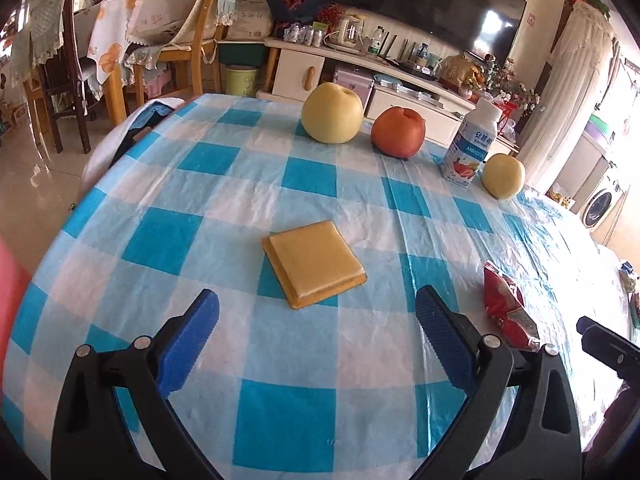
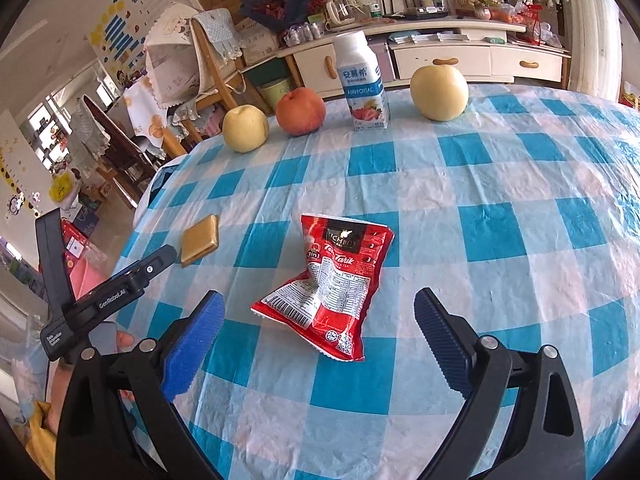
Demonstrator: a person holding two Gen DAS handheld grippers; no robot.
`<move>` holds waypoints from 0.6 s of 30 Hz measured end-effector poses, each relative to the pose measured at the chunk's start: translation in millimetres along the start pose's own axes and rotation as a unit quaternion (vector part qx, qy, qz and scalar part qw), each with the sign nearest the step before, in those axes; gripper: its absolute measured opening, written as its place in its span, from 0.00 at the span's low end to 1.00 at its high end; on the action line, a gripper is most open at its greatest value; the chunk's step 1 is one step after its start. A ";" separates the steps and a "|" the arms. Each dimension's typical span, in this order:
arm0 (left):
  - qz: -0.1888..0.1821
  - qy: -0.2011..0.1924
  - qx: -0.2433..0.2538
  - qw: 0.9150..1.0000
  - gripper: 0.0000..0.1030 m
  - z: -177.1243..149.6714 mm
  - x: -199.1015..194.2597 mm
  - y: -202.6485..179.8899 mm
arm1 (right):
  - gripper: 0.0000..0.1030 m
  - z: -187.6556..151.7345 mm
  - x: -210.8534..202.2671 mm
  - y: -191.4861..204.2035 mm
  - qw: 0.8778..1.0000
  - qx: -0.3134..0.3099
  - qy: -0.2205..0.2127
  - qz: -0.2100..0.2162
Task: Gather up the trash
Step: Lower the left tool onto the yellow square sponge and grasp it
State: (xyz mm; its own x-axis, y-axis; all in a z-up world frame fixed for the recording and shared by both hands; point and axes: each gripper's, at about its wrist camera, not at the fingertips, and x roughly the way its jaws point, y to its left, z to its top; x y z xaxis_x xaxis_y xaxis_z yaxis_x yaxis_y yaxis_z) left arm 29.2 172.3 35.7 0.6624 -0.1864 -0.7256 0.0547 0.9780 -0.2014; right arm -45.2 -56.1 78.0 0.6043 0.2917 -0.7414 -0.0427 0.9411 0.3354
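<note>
A crumpled red snack wrapper (image 2: 330, 286) lies on the blue-and-white checked tablecloth, just ahead of my right gripper (image 2: 320, 312), which stands open with its blue pads on either side of the wrapper's near end, not touching. In the left wrist view the same red wrapper (image 1: 506, 306) sits at the right. A flat yellow square packet (image 1: 314, 262) lies in front of my left gripper (image 1: 316, 312), which is open with nothing between its fingers. The yellow packet (image 2: 200, 239) also shows at the left of the right wrist view, beside the left gripper's body.
Along the table's far side stand a large yellow pear (image 1: 332, 113), a red apple (image 1: 398, 132), a white yogurt bottle (image 1: 470, 146) and a small yellow pear (image 1: 503, 176). Chairs (image 1: 192, 32) and a TV cabinet (image 1: 360, 68) stand beyond the table's edge (image 1: 100, 168).
</note>
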 end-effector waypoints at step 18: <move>0.091 0.034 -0.010 0.995 0.96 16.7 58.7 -14.4 | 0.92 5.0 44.3 -4.5 1.000 -0.023 0.017 -0.009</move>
State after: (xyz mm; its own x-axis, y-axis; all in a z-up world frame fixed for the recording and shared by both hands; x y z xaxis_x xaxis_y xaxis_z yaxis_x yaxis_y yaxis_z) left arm 79.7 148.8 7.0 0.6073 -0.0127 -0.7943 -0.0767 0.9943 -0.0746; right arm -14.3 -48.3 46.5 0.5776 0.2789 -0.7672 -0.0687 0.9531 0.2948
